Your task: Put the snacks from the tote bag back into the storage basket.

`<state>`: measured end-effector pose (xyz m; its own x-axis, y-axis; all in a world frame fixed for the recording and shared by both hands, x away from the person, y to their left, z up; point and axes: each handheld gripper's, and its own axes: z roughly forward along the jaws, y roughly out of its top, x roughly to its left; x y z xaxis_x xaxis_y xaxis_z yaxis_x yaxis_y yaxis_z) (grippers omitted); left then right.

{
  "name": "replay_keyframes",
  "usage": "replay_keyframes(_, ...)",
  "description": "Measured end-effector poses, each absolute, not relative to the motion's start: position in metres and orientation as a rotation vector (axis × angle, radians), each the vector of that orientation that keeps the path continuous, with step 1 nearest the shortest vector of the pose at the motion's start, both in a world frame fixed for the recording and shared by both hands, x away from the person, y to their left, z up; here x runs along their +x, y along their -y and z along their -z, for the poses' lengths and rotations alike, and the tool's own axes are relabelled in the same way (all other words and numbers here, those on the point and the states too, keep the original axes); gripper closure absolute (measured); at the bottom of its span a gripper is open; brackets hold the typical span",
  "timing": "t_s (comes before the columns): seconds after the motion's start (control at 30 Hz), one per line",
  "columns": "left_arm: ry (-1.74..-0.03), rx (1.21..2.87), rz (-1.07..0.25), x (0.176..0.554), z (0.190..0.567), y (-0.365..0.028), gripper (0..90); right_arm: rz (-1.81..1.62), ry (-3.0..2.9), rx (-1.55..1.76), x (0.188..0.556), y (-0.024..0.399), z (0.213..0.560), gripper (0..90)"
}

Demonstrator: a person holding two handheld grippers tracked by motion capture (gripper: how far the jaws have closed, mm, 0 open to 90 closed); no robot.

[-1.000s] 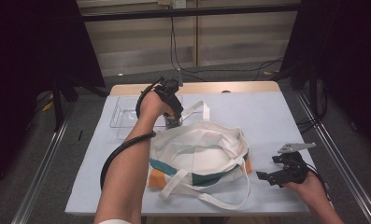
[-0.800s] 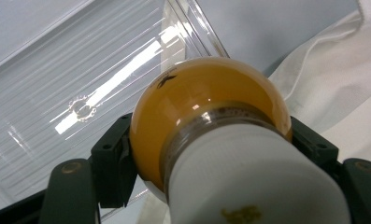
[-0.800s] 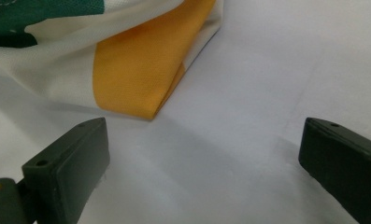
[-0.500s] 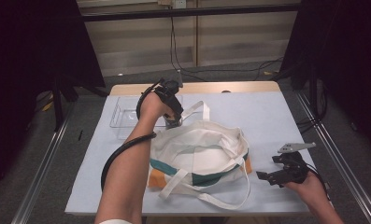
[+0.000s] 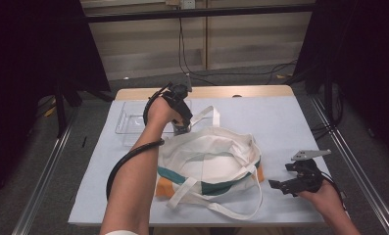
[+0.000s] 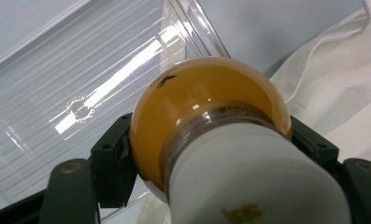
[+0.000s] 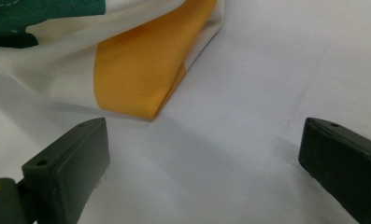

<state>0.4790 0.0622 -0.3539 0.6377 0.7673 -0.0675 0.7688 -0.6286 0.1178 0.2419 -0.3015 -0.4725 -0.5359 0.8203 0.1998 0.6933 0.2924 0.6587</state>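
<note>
at the table's far-left, the left gripper (image 5: pixel 181 123) has its jaws clenched on the light bulb (image 6: pixel 206 107), long axis running straight out, globe foremost; the clear tray (image 6: pixel 57 84) lies at ten o'clock, the tote bag (image 5: pixel 211 161) at three. right gripper (image 5: pixel 286 184) idles, jaws released.

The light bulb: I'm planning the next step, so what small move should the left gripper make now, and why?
Probably carry it a little toward the clear tray and lower it in. The left gripper is shut on the light bulb, amber globe forward, at the edge of the tote bag, with the tray's ribbed floor right beyond it. The right gripper rests open beside the bag.
</note>
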Motion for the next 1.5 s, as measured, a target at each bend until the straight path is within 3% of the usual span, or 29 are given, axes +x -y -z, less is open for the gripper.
replay_keyframes(0.63,-1.298,2.699,-0.025,0.477,0.355,-0.065,29.0,-1.07,-2.382,1.4,0.242,0.301,0.472,1.8)
replay_keyframes(1.1,-1.296,2.681,-0.092,0.473,0.343,-0.071,15.0,-1.068,-2.386,1.393,0.242,0.299,0.472,1.8)
replay_keyframes(1.5,-1.285,2.678,-0.126,0.467,0.334,-0.081,10.3,-1.063,-2.386,1.399,0.241,0.3,0.473,1.8)
